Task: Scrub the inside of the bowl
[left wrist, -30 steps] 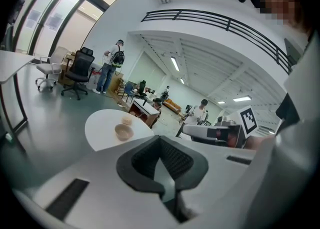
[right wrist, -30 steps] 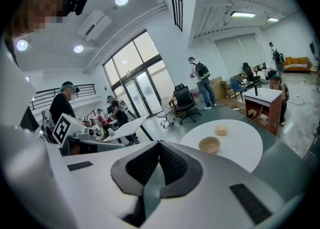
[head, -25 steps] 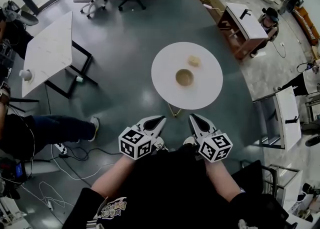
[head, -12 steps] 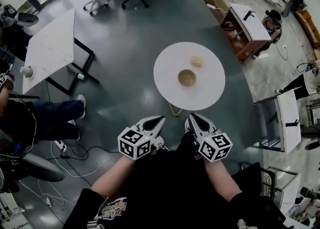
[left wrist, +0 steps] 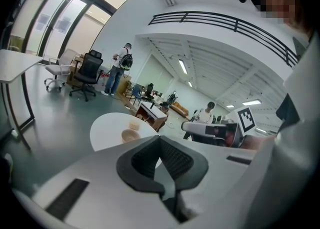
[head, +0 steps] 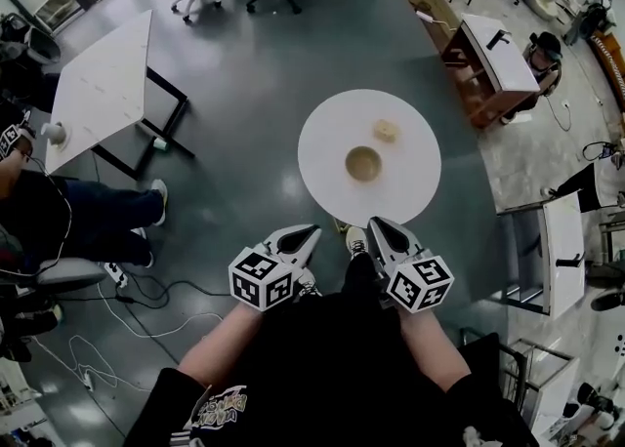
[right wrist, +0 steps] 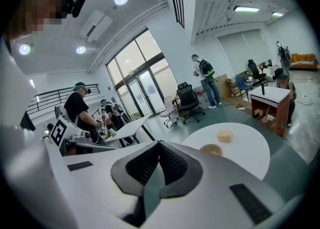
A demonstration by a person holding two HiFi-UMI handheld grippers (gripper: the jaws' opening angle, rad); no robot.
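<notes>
Bowl [head: 362, 163] sits around the middle of the round white table [head: 327, 147], with a yellowish lump [head: 386, 131] just beside it. Left hand-held gripper [head: 309, 233] and right hand-held gripper [head: 377, 229] are both clenched on nothing, nowhere near the bowl.

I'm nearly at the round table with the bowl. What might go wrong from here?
1. The left tool and right tool are both shut and empty. Reaching the sponge that way would likely just shove it across the round table.
2. The bowl stands loose near the table's middle. Scrubbing without the other tool bracing it may slide or tip it.
</notes>
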